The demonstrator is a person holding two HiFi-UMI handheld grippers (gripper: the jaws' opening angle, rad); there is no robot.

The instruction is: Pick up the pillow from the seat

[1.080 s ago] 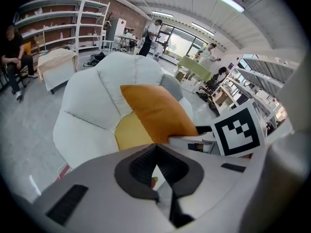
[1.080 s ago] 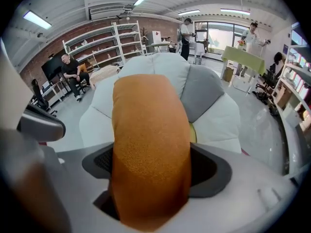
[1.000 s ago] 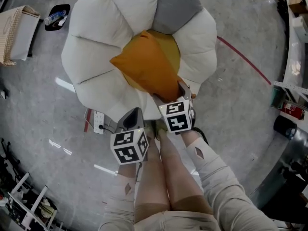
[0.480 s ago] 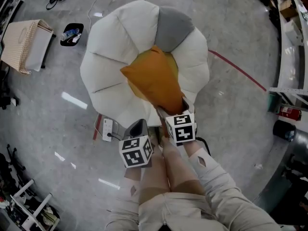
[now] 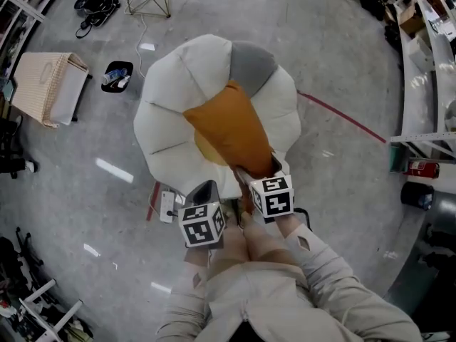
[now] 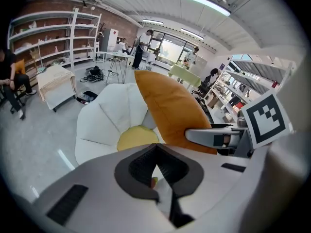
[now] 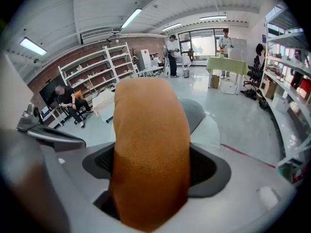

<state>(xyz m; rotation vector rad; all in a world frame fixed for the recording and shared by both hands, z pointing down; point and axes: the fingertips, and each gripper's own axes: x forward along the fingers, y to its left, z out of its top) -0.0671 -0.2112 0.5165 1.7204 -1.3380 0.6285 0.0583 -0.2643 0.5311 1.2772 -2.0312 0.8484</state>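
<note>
An orange pillow (image 5: 231, 130) hangs tilted above a white flower-shaped seat (image 5: 174, 112). My right gripper (image 5: 261, 168) is shut on the pillow's near corner, and in the right gripper view the pillow (image 7: 148, 144) fills the gap between the dark pads. The seat's yellow centre (image 5: 205, 149) shows partly under the pillow. One petal is grey (image 5: 249, 63). My left gripper (image 5: 204, 187) hovers to the left of the right one, shut, holding nothing and clear of the pillow (image 6: 170, 106). In the left gripper view, its pads (image 6: 133, 166) meet in a narrow V.
A power strip (image 5: 167, 206) lies on the floor at the seat's near edge. A beige box (image 5: 50, 87) and a black tray with bottles (image 5: 117, 75) sit to the left. A red floor line (image 5: 342, 116) and shelving (image 5: 427, 84) are at the right.
Both grippers have risen, and the pillow has come up off the seat with the right one. The seat looks smaller and farther below.
</note>
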